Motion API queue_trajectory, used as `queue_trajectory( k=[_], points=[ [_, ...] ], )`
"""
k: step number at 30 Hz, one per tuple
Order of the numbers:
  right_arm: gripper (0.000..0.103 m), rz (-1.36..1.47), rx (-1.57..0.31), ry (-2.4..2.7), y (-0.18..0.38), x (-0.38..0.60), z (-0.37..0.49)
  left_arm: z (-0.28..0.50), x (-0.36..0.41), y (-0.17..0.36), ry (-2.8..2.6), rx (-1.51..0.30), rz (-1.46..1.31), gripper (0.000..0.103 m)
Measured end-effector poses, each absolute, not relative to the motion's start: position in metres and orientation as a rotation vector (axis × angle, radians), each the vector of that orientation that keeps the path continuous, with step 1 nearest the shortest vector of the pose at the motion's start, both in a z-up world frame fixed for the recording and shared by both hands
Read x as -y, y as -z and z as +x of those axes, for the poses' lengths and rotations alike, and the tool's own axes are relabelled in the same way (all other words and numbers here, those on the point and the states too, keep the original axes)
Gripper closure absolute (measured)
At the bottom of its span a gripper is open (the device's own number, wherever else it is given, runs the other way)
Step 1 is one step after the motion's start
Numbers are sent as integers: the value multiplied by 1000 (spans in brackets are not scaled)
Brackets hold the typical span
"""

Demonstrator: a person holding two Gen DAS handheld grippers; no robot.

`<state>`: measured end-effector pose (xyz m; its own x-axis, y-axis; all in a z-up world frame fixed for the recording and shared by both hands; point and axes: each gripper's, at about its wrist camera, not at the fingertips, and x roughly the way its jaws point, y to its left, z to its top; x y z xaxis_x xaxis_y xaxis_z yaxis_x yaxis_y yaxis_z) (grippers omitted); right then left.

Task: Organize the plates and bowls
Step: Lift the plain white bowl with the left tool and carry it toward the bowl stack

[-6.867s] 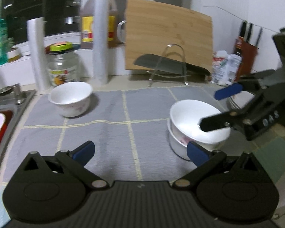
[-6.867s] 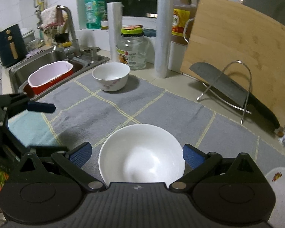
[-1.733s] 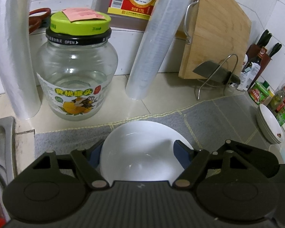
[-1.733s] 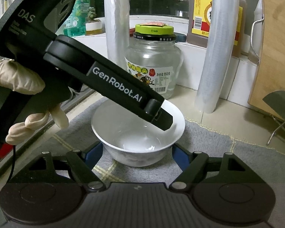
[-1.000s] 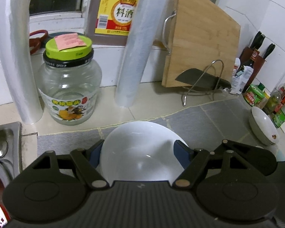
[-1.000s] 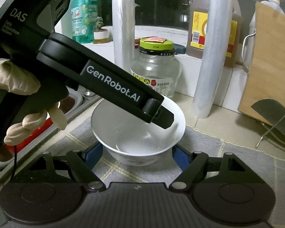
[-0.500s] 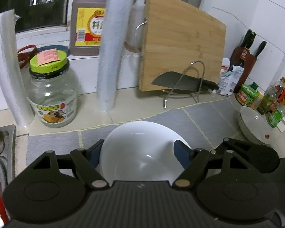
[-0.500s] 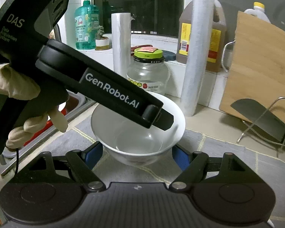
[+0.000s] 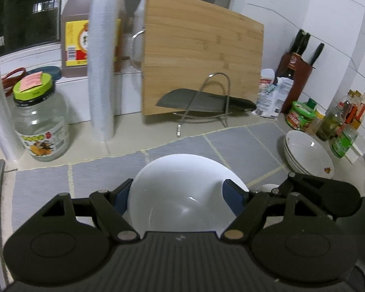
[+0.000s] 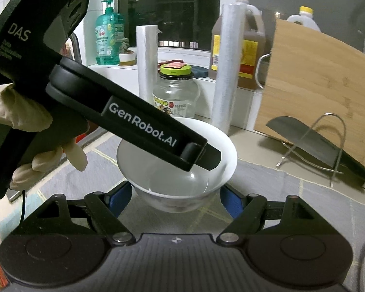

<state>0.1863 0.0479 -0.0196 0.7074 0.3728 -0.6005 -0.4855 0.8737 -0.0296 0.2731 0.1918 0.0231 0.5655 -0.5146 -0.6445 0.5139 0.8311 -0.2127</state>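
A white bowl (image 9: pixel 182 194) hangs above the grey checked mat (image 9: pixel 231 143), tilted toward the camera. My left gripper (image 9: pixel 180 194) is shut on it, blue pads pressing both sides. In the right wrist view the same bowl (image 10: pixel 206 141) sits between the pads of my right gripper (image 10: pixel 176 199), which is shut on its lower body. The left gripper's finger (image 10: pixel 158 133) crosses over the bowl's rim, held by a gloved hand (image 10: pixel 17 112). A stack of white plates (image 9: pixel 306 153) rests at the mat's right end. A small white rim (image 9: pixel 267 187) peeks out below the bowl.
A bamboo cutting board (image 9: pixel 202 65) leans on the wall behind a cleaver on a wire rack (image 9: pixel 206 102). A glass jar (image 9: pixel 39 121), two wrap rolls (image 9: pixel 102 73) and an oil bottle (image 9: pixel 75 39) stand at the back left. A knife block (image 9: pixel 296 73) and condiment bottles (image 9: pixel 340 126) crowd the right.
Both grippers have carried the bowl up and to the right along the counter. The jar and rolls have slid left in view, and the plate stack has come closer.
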Motion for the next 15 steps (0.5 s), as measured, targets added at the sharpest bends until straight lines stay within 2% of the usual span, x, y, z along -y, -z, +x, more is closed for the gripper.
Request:
queue_trajectory(
  k=[15],
  points=[
    [20,-181,-619,-418,14,4,155,250,-135,-27,670,-750,23,26]
  ],
)
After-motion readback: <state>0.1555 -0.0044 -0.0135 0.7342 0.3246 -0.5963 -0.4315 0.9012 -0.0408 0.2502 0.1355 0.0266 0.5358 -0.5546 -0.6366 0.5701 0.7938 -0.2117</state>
